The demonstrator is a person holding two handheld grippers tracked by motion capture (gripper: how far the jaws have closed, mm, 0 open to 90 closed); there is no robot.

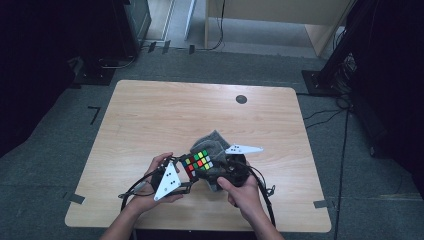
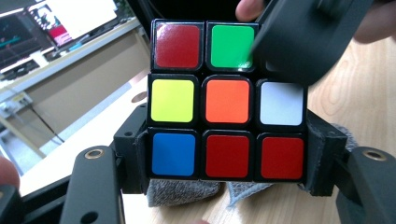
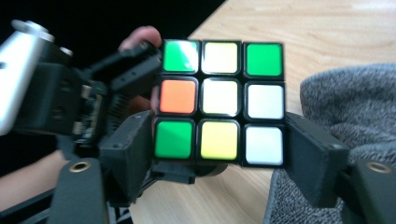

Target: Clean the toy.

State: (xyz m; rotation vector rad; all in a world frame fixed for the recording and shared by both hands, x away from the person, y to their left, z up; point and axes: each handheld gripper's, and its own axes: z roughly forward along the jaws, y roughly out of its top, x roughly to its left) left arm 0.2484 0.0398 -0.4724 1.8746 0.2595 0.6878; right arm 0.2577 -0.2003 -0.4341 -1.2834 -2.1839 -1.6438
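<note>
**Wood-grain table, grey cloth, a scrambled cube held between your two claws**

Pale wood covers the table [image 1: 150,120], the largest thing before you, bare apart from a dark round spot [image 1: 241,99] near its far edge. Closer to you lies a rumpled grey cloth [image 1: 212,142], and just at its near edge you hold the Rubik's cube [image 1: 198,162] lifted off the wood, between your hands.

Your left gripper [image 2: 226,163] pinches the cube's bottom layer: in the left gripper view both jaws press flat against the sides of the blue and red row, with the cloth showing beneath. Your right gripper [image 3: 219,151] straddles another layer, its jaws on either side of the green, yellow and white row in the right gripper view. They look to sit against the cube's sides, yet the view is blurred and you cannot tell whether they truly squeeze or merely bracket it.

As for progress, judge it early. Every face you can see is mixed: red, green, yellow, orange, white and blue on one, green, white, orange and yellow on another. No face shows a single colour. What you have done is secure the cube with one claw and set the other on a neighbouring layer; what remains is the layer turn itself, and very likely many more.
</note>
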